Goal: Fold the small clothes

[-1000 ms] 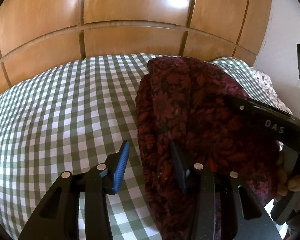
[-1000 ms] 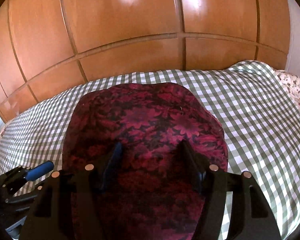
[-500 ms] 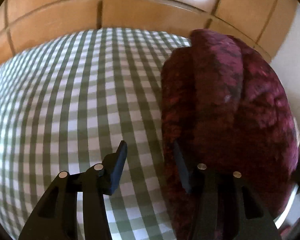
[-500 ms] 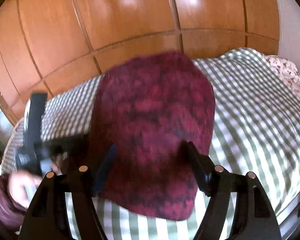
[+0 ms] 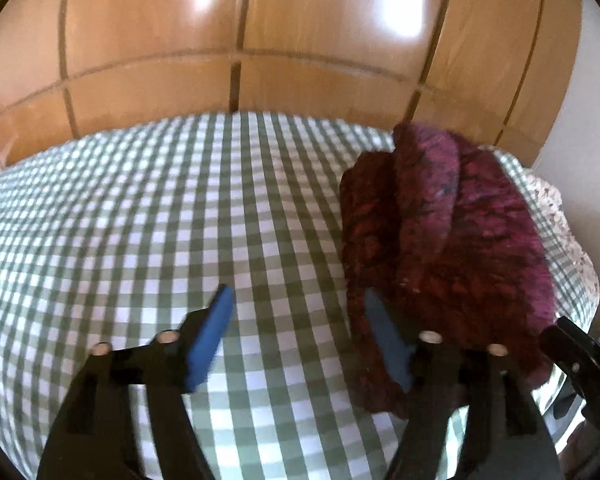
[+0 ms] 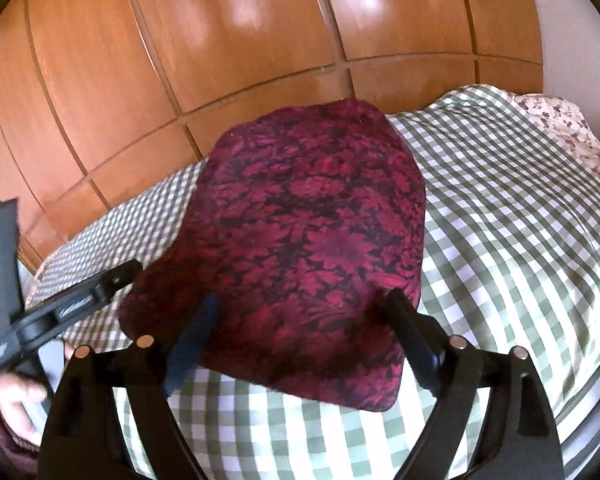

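The garment [image 6: 300, 256] lies on the bed [image 6: 500, 248], bunched into a folded heap. In the right wrist view it sits straight ahead of the right gripper [image 6: 300, 344], its near edge between the two spread fingers, and the left gripper [image 6: 72, 300] stands to its left. In the left wrist view the garment [image 5: 440, 240] lies to the right, against the right-hand finger of the left gripper [image 5: 300, 340], with bare bed [image 5: 140, 220] to the left. The wardrobe [image 5: 260, 40] stands behind the bed, and a pillow [image 6: 572, 136] lies at the far right
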Demonstrator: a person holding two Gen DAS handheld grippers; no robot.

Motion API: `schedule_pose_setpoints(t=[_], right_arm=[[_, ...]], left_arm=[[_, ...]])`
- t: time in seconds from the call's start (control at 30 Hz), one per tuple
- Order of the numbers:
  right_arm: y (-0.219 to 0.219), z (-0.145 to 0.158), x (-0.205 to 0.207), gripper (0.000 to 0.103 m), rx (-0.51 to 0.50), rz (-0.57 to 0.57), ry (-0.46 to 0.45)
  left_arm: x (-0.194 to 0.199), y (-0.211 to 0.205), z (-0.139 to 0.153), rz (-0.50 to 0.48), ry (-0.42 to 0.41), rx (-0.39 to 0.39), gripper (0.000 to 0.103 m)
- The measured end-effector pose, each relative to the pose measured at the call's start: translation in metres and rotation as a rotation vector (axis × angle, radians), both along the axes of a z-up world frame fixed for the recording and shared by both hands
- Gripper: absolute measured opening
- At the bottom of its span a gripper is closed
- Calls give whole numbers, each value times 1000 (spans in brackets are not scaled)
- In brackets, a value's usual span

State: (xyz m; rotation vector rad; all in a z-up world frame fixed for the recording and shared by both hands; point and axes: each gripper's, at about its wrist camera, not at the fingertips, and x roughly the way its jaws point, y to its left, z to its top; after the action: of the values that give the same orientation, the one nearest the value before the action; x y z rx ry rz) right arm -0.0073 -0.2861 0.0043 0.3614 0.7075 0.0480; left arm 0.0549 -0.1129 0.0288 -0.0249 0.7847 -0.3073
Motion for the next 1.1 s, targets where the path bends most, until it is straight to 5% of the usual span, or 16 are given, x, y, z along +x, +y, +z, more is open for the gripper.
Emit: schedule_pose_setpoints(t=[0.2,0.47,1.1], right_arm=[[3,22,-20,101,-62,-99,-17],[28,34,-44,101,-184,-212,-4],[47,27,-70,101,-275,-310,-30]], left_arm=[[-35,-2,29,-27,-117,2,86],[-75,-10,48,-31,-215,46,96],[-105,8,30,4,-183,86,99]])
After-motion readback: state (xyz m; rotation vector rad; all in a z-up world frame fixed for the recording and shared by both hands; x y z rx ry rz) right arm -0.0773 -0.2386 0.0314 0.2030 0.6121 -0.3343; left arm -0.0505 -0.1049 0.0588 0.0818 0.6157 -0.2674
